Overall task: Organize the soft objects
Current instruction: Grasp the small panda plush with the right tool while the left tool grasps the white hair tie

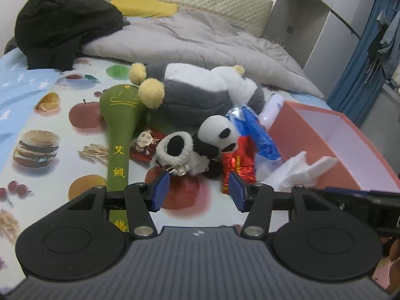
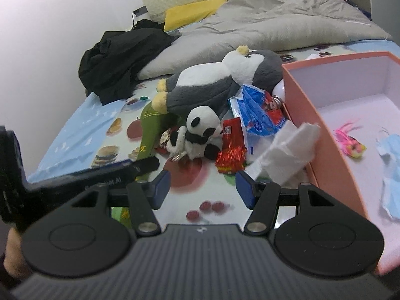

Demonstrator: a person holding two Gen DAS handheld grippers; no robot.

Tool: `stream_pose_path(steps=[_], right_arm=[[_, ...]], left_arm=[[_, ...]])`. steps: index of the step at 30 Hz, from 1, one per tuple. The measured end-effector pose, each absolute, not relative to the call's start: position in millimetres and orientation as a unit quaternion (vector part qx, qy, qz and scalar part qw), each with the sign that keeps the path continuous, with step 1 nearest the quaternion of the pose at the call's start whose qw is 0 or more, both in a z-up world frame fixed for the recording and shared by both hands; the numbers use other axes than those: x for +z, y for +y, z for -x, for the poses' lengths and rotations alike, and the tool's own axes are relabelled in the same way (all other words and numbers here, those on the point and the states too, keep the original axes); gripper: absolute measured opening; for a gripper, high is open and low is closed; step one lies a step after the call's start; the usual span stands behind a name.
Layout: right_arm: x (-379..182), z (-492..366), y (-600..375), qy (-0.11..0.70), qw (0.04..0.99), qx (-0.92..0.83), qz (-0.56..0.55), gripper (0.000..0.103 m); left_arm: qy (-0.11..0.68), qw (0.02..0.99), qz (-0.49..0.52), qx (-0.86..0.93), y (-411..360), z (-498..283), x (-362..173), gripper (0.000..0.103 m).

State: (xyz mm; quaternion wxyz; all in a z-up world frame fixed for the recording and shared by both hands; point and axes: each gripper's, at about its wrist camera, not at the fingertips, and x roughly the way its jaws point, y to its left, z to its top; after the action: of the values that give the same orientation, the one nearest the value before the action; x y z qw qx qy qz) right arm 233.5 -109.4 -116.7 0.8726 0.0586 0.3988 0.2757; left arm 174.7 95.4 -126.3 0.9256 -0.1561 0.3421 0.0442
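The white cloth [image 2: 287,150] at the pink box's [image 2: 325,150] near wall is motion-blurred. The green mallet's [image 1: 118,135] handle end is hidden behind the left gripper [image 1: 197,190]. The box runs past the picture's right edge.

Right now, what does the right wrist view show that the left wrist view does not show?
Only the right wrist view shows the floor of the pink box, where a pink fuzzy toy and a blue face mask lie. Only the left wrist view shows blue curtains and hanging clothes at the far right. Both show the panda plush, the grey penguin plush, the green mallet, the white tissue and open, empty jaws.
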Motion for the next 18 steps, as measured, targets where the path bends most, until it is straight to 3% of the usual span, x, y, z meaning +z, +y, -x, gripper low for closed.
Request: stream_pose_path(steps=[4, 18], right_arm=[[-128.7, -259.6, -93.0, 0.405, 0.869, 0.280, -0.058, 0.060], [-160.0, -328.6, -40.1, 0.414, 0.866, 0.278, -0.048, 0.060]], left_arm=[[0.355, 0.920, 0.154, 0.053, 106.5, -197.7, -148.6, 0.053], [0.375, 0.902, 0.209, 0.050, 135.5, -247.2, -192.6, 0.053]])
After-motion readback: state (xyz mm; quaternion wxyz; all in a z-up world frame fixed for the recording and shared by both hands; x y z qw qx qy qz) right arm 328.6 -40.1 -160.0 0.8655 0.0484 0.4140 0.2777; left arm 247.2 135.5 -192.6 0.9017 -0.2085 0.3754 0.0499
